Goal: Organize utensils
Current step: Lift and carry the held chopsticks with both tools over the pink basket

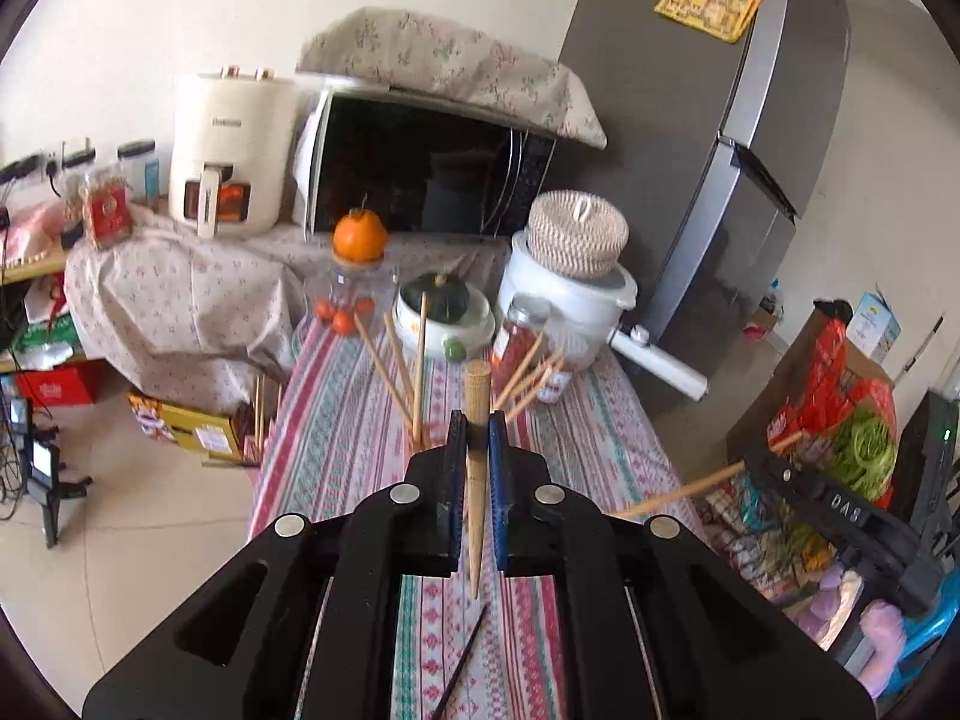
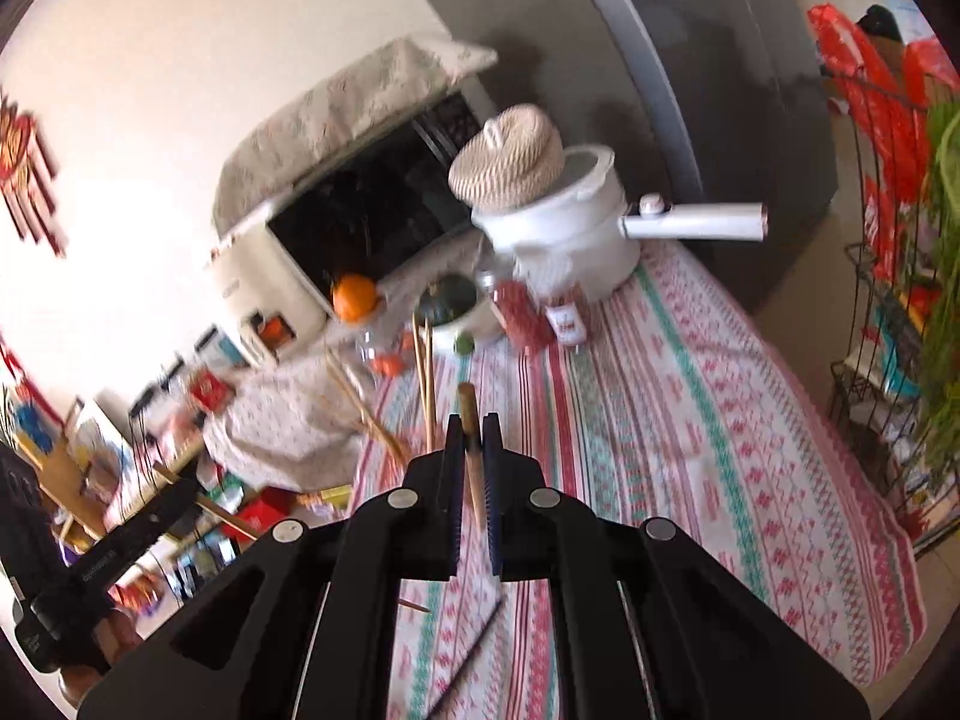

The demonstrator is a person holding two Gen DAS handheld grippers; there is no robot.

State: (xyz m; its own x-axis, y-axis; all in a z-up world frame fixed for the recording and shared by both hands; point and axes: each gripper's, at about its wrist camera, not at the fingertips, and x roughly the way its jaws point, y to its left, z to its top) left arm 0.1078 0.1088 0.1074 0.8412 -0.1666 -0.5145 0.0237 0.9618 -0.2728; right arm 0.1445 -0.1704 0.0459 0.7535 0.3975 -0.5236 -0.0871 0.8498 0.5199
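My left gripper point(image 1: 477, 429) is shut on a pale wooden chopstick point(image 1: 476, 480) that stands nearly upright, thick end up, above the striped tablecloth point(image 1: 360, 450). Just beyond it several wooden chopsticks point(image 1: 418, 360) fan out of a holder hidden behind the fingers. My right gripper point(image 2: 474, 429) is shut on another wooden chopstick point(image 2: 473, 456), also upright, over the same cloth point(image 2: 690, 420). The standing chopsticks point(image 2: 427, 384) are just left of and beyond it. A dark chopstick point(image 1: 462, 666) lies on the cloth below the left gripper; it also shows in the right wrist view point(image 2: 474, 654).
At the table's far end stand a white pot with a woven lid point(image 1: 570, 276), a red jar point(image 1: 528, 342), a bowl with a green squash point(image 1: 441, 306), a glass jar topped by an orange point(image 1: 359, 234), a microwave point(image 1: 420, 174) and an air fryer point(image 1: 231, 156). A grey fridge point(image 1: 720, 120) is right.
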